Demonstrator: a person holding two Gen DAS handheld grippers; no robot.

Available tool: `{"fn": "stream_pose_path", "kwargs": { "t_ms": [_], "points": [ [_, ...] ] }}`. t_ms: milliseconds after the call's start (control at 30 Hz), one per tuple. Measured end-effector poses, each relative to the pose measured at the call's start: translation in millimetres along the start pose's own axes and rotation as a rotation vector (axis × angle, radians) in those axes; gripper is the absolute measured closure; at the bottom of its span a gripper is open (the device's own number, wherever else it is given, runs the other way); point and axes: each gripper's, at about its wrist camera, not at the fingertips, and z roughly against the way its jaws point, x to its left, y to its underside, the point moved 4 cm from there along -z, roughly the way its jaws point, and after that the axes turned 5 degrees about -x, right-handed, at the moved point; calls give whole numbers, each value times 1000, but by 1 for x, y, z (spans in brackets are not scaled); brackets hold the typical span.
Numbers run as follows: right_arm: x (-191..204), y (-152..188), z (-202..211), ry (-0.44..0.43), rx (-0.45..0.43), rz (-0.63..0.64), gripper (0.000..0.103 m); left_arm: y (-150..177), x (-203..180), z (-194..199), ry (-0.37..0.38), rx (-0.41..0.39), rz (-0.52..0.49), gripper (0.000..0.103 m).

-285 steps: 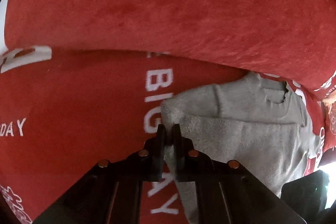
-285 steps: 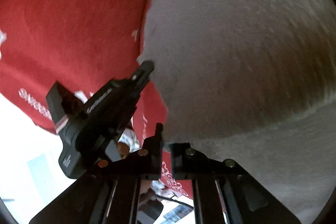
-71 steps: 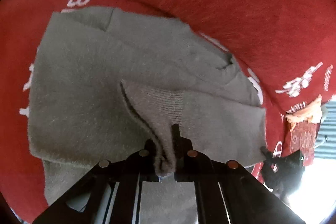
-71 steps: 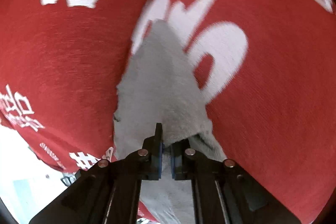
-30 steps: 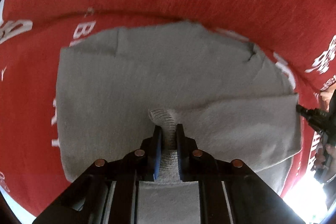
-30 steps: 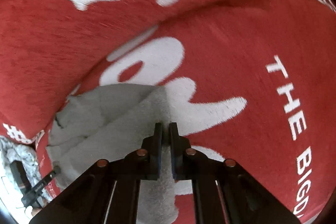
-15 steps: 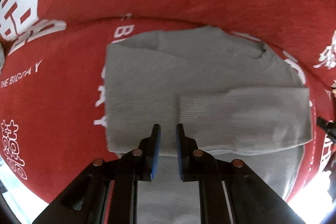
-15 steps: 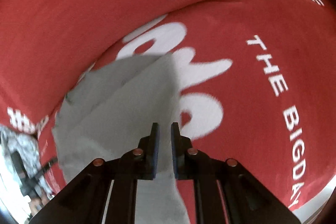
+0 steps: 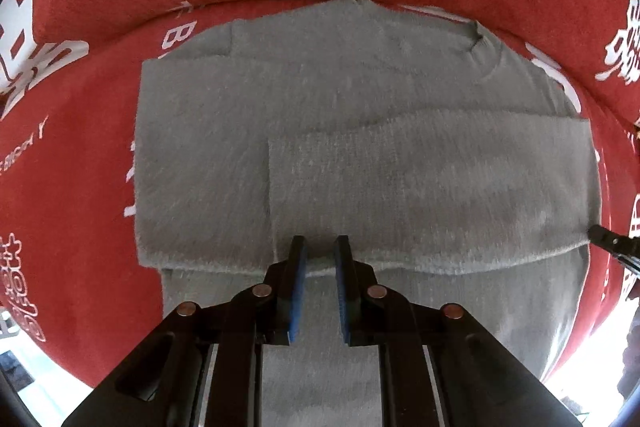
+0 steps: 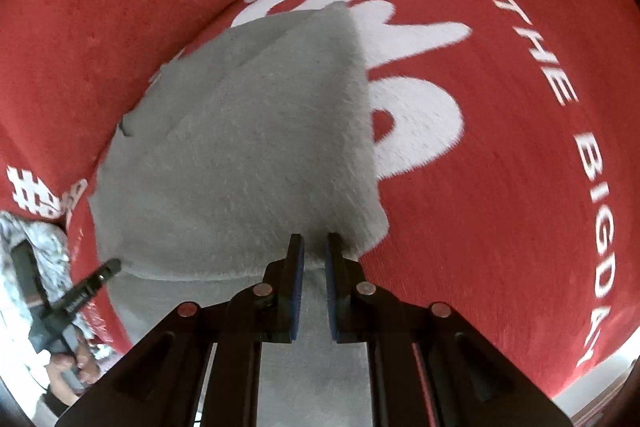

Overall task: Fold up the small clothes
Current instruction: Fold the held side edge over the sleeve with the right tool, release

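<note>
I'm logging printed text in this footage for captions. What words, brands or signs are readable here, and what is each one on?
"THE BIGDAY" – white capitals on the red printed cloth, right wrist view, right side.
"#" followed by blurred characters – same cloth, left edge of the right wrist view.
Large white characters – on the cloth in both views, partly covered by the gray sweater; not readable.
Small lettering on the left gripper – too blurred.
Sweater: no text.

Left gripper [image 9: 319, 253] and right gripper [image 10: 314, 251] — black frames, blue pads [image 9: 298, 303], copper rivets [image 9: 262, 291].
</note>
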Motion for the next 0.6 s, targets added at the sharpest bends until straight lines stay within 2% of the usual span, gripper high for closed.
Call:
{"fn": "stream_pose_path", "kwargs": {
  "t_ms": [67,367,600],
  "points": [
    [-1,3,9,8,8,-1,89,1,-6,2,-13,13,0,88],
    [17,27,34,-24,45,38,89,19,-24,23,-2,43,27,88],
    [33,41,27,-61,92,59,82,30,-35,33,-14,55,22,88]
  ]
}}
